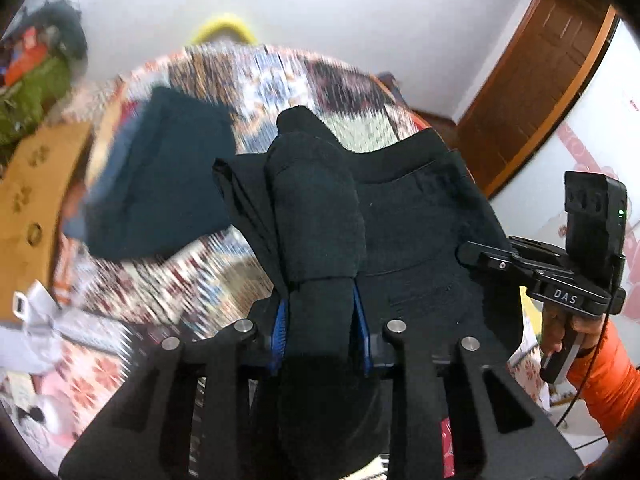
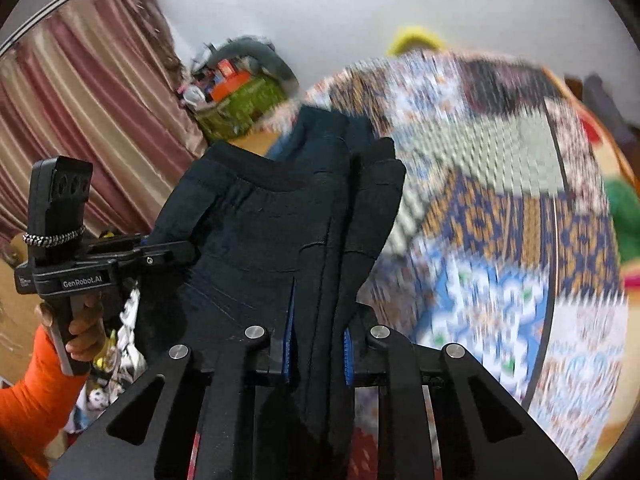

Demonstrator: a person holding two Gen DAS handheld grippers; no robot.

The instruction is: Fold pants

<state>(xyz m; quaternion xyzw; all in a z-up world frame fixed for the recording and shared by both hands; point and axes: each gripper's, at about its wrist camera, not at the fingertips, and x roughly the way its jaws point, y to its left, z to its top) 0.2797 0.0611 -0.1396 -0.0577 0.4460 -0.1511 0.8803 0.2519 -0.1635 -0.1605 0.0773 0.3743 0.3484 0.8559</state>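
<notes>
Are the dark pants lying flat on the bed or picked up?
Picked up. The pants hang bunched between the left hand-held gripper and right hand-held gripper, both pinching the cloth above the patterned bedspread.

both wrist views look down, sharing pants (image 1: 420, 216).

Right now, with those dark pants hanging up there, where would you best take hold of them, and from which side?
At the waistband, one hold near each end, coming from the side facing the person. That top edge is thick and bunches into a firm wad. The left gripper and right gripper each already pinch such a wad of the dark pants, which hang spread between them.
</notes>
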